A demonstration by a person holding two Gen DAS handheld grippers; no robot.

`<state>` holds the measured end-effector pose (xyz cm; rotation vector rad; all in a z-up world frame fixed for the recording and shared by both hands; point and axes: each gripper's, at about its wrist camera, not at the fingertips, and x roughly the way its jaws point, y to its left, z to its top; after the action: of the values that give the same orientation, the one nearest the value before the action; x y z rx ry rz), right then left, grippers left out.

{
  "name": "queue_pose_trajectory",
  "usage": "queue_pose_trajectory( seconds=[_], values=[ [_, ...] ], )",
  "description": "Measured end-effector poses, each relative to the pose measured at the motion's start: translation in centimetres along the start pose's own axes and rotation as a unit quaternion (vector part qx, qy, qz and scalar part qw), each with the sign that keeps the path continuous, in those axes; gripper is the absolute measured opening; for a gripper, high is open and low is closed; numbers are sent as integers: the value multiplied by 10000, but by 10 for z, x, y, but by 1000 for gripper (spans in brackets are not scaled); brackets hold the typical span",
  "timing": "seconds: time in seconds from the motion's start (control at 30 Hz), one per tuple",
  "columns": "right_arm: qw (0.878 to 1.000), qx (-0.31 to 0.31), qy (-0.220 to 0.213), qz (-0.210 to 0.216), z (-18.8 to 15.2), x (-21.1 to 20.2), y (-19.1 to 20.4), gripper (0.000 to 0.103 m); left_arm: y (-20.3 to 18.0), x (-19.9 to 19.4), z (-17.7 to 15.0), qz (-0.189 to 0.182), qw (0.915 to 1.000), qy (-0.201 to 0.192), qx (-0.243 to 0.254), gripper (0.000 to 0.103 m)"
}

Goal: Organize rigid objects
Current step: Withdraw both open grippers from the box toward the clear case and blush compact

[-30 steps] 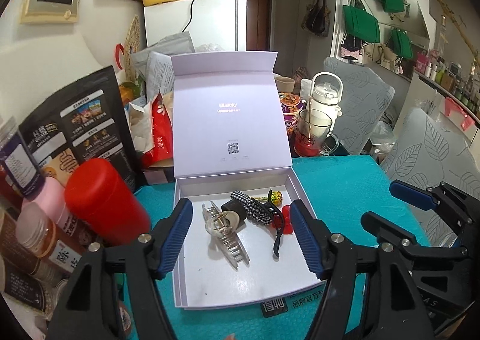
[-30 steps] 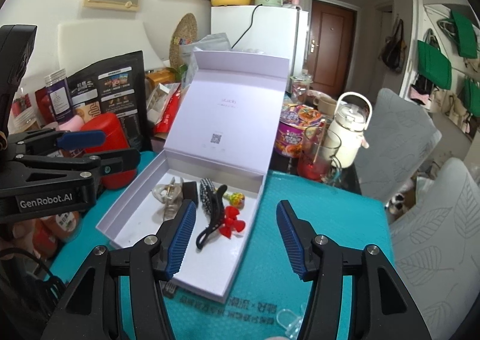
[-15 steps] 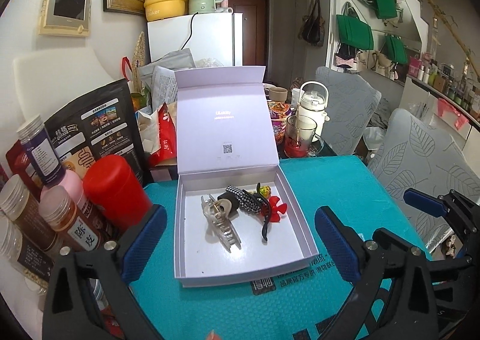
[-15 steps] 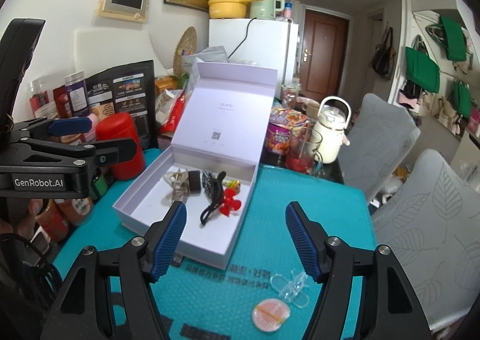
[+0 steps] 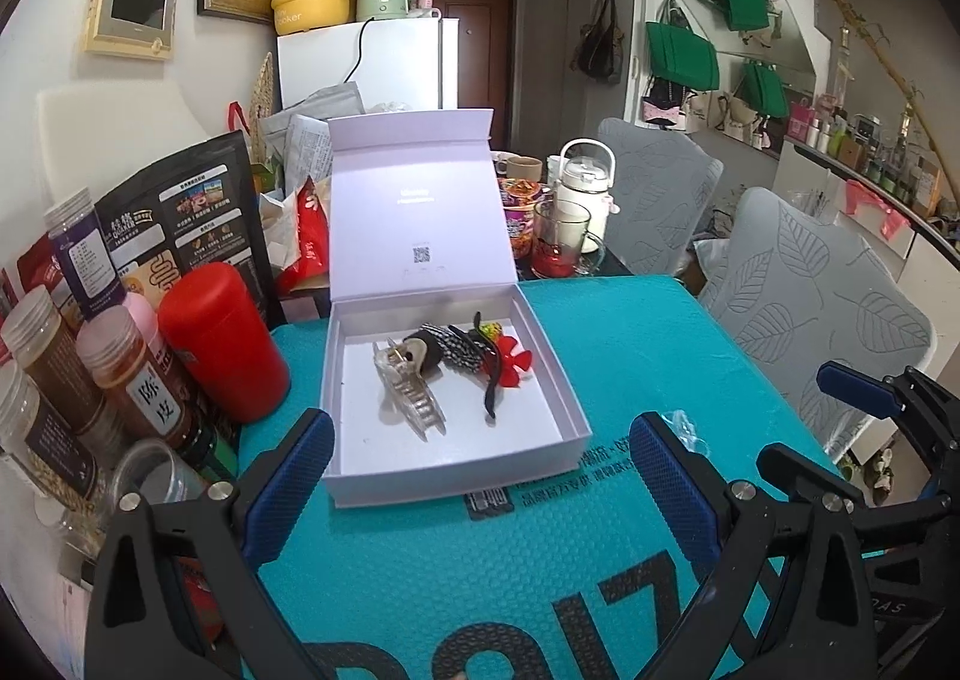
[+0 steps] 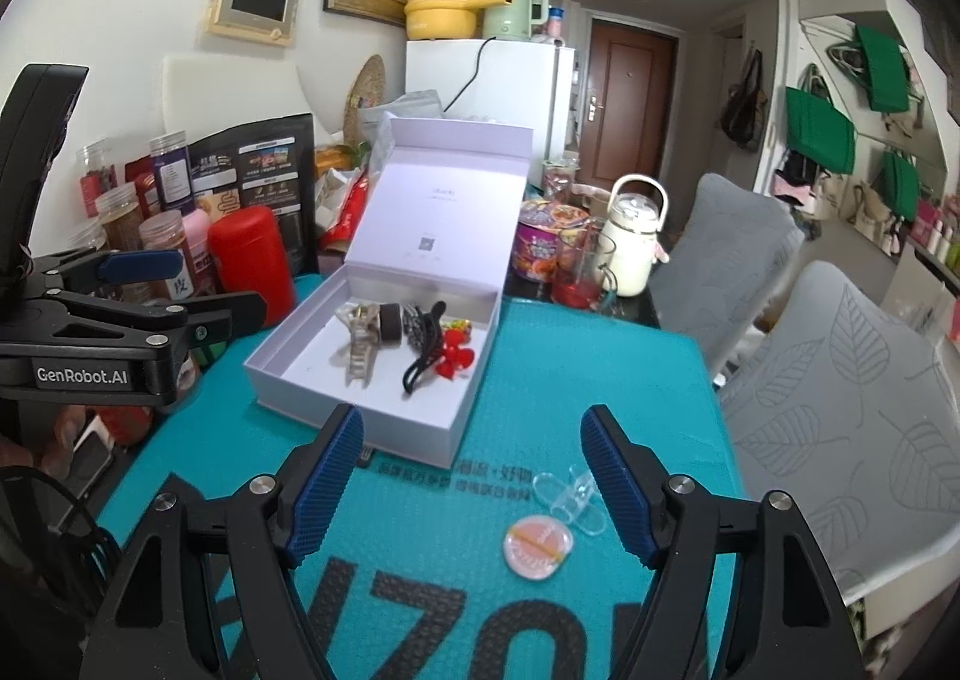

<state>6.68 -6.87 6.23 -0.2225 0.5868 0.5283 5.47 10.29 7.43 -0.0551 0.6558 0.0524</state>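
Observation:
An open lilac box [image 5: 570, 410] [image 6: 456, 428] stands on the teal mat with its lid up. It holds a clear claw clip [image 5: 411, 398] [image 6: 360, 347], a black hair tie [image 6: 420, 362], a checked clip [image 5: 459, 350] and a red flower clip [image 5: 510, 365] [image 6: 453, 359]. On the mat in front of the box lie a clear clip [image 6: 570, 500] and a round pink disc [image 6: 537, 551]. My left gripper [image 5: 480, 476] is open and empty, in front of the box. My right gripper [image 6: 471, 476] is open and empty above the mat, left of the clear clip.
A red canister [image 5: 225, 341] [image 6: 252, 260] and several spice jars [image 5: 138, 374] crowd the mat's left side. A glass mug [image 5: 558, 248], a white kettle [image 6: 630, 242] and a noodle cup [image 6: 537, 251] stand behind the box. Grey chairs [image 6: 840, 398] are at the right.
Both grippers have pulled back and up from the box and the left has opened wider. The clear clip and pink disc have come into the right wrist view.

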Motion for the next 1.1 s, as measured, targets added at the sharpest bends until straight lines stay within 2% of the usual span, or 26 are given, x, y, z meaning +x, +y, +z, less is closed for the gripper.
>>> queue_pose_trajectory(
  seconds=[0.2,0.53,0.8,1.1],
  values=[
    [10000,71,47,20,-19,-9,0,77,-13,-7,-18,29,9999,-31,132,101],
    [9991,272,318,-27,-57,-1,-2,78,-27,4,-45,-307,9992,201,160,101],
    [9965,511,641,-184,-85,16,-18,78,-35,16,-66,-425,9979,448,173,101],
    [9927,610,1004,-257,-101,50,-34,78,-39,44,-81,-633,9950,769,22,101]
  ],
)
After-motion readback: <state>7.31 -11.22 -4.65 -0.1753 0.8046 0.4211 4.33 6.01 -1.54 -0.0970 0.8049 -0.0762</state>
